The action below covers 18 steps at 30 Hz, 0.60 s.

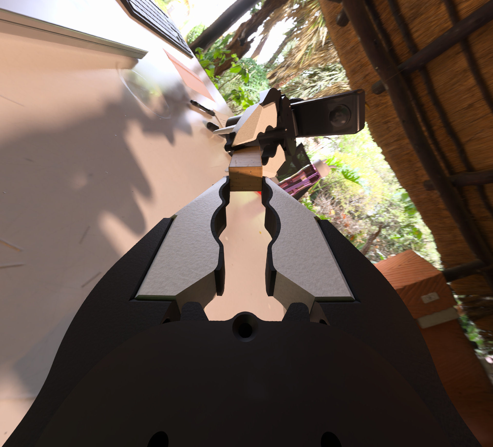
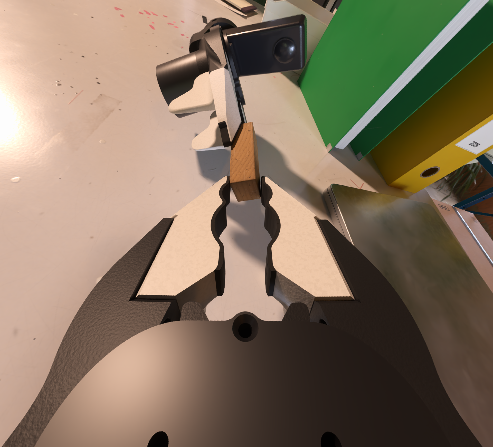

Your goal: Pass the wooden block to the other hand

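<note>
Wooden block (image 1: 245, 177): held above the desk between the two grippers, one end in each; seen end-on in the left wrist view and lengthwise in the right wrist view (image 2: 244, 160).

Left gripper (image 1: 245, 184): jaws pinched on the near end of the block; both tips are seen touching its side faces. From the right wrist view this gripper (image 2: 234, 138) is seen beyond the block's far end, one white finger laid against the block's upper part.

Right gripper (image 2: 245, 188): jaws closed onto the lower end of the block, a tip against each side. In the left wrist view it (image 1: 253, 146) is seen past the block, white fingers over the far end.

Grip geometry: the two pairs of jaws are turned crosswise to one another, so different faces are gripped.

Desk (image 2: 80, 114): pale, speckled with red and yellow flecks, beyond and below the right jaws.

Green book (image 2: 394, 42): right of the right jaws, leaning, with a yellow binder (image 2: 440, 148) under it.

Metal tin (image 2: 400, 242): just right of the right gripper's right finger, lying flat.

Keyboard (image 1: 144, 4): far beyond the left jaws, to the upper left.
</note>
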Motion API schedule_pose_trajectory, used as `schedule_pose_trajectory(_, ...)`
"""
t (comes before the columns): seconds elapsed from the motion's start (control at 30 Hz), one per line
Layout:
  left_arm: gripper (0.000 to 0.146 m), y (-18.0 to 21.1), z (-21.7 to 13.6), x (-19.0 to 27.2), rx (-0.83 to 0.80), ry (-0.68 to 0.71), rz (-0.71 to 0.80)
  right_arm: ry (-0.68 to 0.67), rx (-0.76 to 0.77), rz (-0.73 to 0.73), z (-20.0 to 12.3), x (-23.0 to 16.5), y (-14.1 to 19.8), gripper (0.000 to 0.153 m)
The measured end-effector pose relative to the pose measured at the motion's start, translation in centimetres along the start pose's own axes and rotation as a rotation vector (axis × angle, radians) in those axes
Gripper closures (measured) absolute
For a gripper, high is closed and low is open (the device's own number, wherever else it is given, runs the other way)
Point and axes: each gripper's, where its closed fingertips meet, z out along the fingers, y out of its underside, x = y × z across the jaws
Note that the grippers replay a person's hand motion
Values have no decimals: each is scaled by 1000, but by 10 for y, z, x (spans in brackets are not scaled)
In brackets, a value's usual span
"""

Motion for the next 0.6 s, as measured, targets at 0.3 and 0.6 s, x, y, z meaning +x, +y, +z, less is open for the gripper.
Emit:
schedule_pose_trajectory(0.3,79,-22,-32,-27,-76,-344,432,40,-121,26,-12,25,25,135)
schedule_pose_trajectory(0.6,72,6,-47,-80,-591,-498,801,-88,-307,26,-6,26,52,135)
